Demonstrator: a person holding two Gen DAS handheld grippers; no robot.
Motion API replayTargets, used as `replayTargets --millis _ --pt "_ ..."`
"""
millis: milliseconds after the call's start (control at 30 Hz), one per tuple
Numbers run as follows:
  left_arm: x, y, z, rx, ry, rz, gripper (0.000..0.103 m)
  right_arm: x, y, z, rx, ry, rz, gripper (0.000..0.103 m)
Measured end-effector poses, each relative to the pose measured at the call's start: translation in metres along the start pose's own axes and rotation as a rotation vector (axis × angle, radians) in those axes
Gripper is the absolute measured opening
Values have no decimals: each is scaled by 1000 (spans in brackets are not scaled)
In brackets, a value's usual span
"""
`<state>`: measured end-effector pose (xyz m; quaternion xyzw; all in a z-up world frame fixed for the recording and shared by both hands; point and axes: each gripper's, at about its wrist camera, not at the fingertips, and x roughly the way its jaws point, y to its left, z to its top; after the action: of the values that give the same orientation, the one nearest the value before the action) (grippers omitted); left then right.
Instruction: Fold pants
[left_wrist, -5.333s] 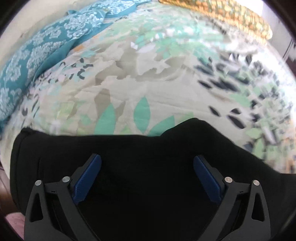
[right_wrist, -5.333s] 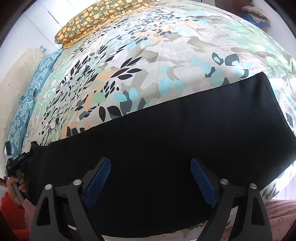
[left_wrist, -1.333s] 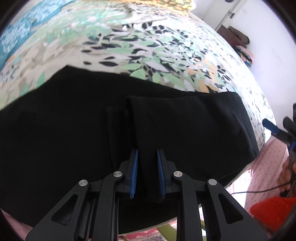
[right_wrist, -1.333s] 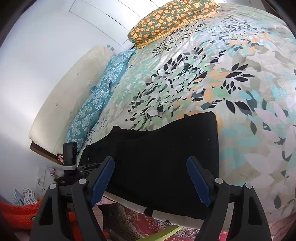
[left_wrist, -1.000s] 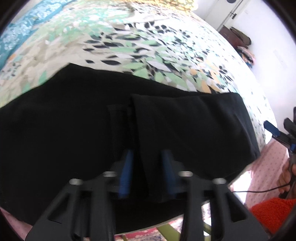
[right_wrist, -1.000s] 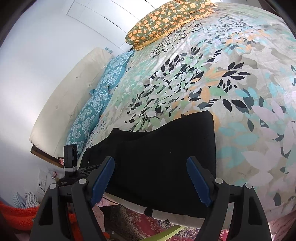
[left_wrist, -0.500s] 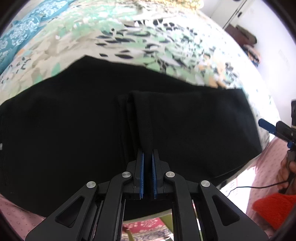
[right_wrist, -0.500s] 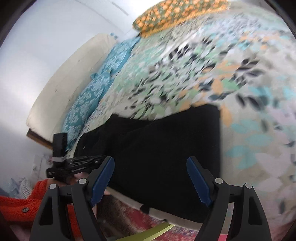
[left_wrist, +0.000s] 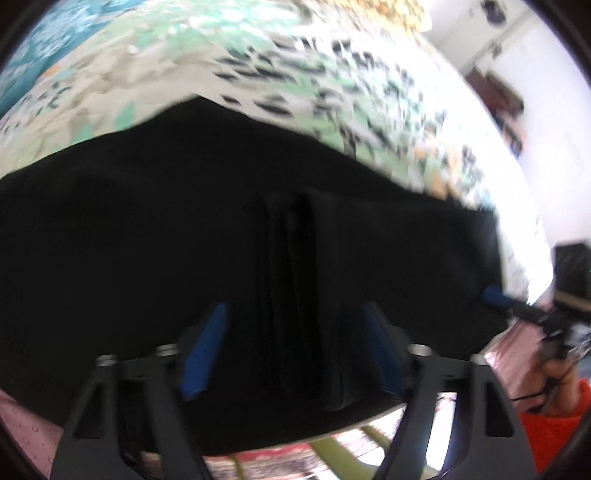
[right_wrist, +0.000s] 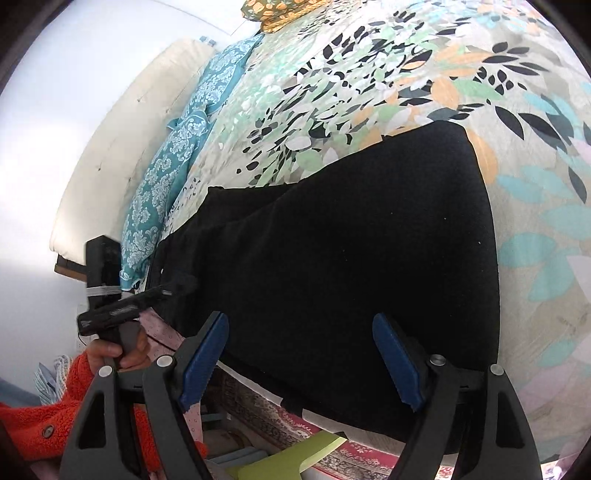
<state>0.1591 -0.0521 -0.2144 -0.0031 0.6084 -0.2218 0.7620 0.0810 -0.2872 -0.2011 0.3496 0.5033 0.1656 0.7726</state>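
Note:
Black pants lie flat along the near edge of a floral bedspread, with one part folded over the other. The folded edge runs toward me in the left wrist view. My left gripper is open, its blue pads on either side of that fold, holding nothing. In the right wrist view the pants fill the middle. My right gripper is open and empty over their near edge. The left gripper shows at the pants' far left end.
Teal patterned pillows and an orange-patterned pillow lie along the cream headboard. The bed's edge drops to a patterned rug and a light green stool. A dark cabinet stands by the far wall.
My left gripper, shut on the folded edge of the pants half a second ago, has opened and let it go. My right gripper stayed open and moved closer to the pants.

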Motion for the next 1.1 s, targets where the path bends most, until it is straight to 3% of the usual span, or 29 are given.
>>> replayTargets --millis 67,167,233,300,367,467,533,600,767,833,933,1100 --pt "4 -9 0 37 -3 40 14 -12 5 0 -16 -49 0 80" --pt "-14 -10 -4 33 -37 -5 9 -46 10 1 -46 -169 -22 80" --pt "-31 -7 -7 24 -65 -35 9 -64 15 -3 -73 -219 -22 80" --pt "-34 1 -7 15 -62 -31 9 -64 20 -6 -101 -206 -19 82" --pt "-24 5 -7 5 -39 6 9 -45 21 -8 -105 -125 -44 83" --pt "-4 7 -8 5 4 44 13 -4 4 -11 -30 63 -148 84" --pt "-6 7 -8 15 1 47 15 -7 5 -8 -11 45 -146 83" --pt "-10 9 -13 10 -7 48 27 -20 11 1 -3 11 -118 83" --pt "-10 18 -12 -29 -18 34 30 -36 29 50 -33 -95 -76 83" --pt "-10 16 -13 -16 -21 47 30 -17 13 68 8 -79 -92 83" --pt "-8 11 -12 -6 -28 49 34 25 -22 77 106 23 -154 83" --pt "-9 10 -14 -5 -38 63 38 -4 9 71 12 -54 -140 83"
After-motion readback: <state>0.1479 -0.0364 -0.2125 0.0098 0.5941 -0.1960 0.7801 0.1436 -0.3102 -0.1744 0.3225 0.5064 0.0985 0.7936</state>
